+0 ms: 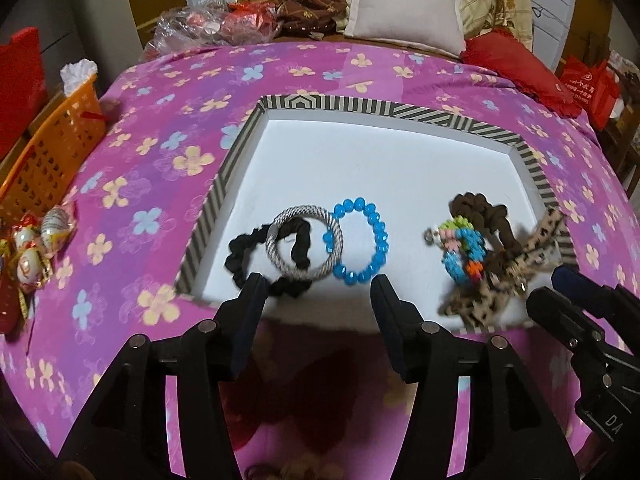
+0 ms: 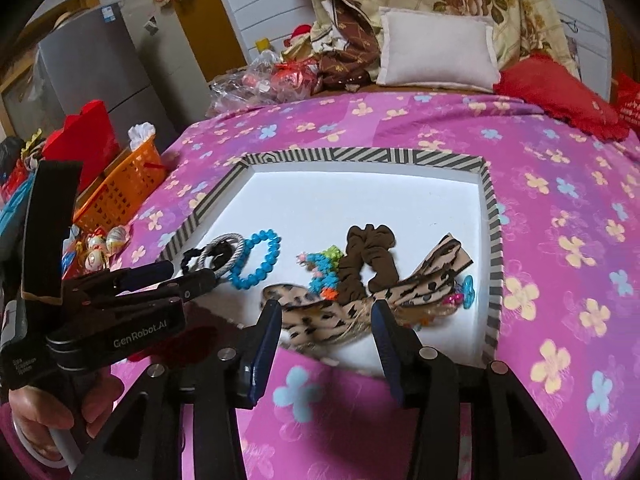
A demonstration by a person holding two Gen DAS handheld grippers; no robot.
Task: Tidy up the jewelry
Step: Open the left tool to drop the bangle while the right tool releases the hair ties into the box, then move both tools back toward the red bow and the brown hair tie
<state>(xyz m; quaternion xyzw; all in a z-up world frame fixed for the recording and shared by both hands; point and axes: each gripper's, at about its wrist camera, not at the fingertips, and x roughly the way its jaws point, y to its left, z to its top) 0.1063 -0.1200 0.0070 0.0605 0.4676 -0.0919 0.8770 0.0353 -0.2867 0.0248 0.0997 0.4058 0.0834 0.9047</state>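
**A:** Where does the jewelry sit?

**B:** All of it lies in the striped-rim tray (image 1: 400, 109) on the bed (image 1: 160, 128), along the tray's near edge. At the tray's left end a black scrunchie (image 1: 240, 256) lies under a grey-and-white woven ring (image 1: 304, 242). The blue bead bracelet (image 1: 360, 240) touches that ring on its right.

**A:** And toward the tray's right end?

**B:** A multicoloured bead piece (image 1: 460, 248) lies against a brown scrunchie (image 1: 488, 216), and a leopard-print bow (image 2: 400, 292) spreads in front of them. In the right wrist view, small bright-coloured bits (image 2: 466, 286) sit by the bow's right tip, too small to name.

**A:** The left tongs (image 1: 316, 286)?

**B:** Spread wide, holding nothing, their tips over the tray's near edge: one fingertip (image 1: 254, 284) overlaps the black scrunchie, the other sits just below the blue bracelet.

**A:** The right tongs (image 2: 326, 312)?

**B:** Also spread, with the middle of the leopard bow between the fingertips, but not pinched. From the left wrist camera they enter at the tray's near right corner, beside the blurred bow.

**A:** Anything outside the tray?

**B:** An orange basket (image 1: 52, 148) stands left of the tray, off the bed's edge, and a white pillow (image 1: 404, 12) lies beyond the tray's far side.
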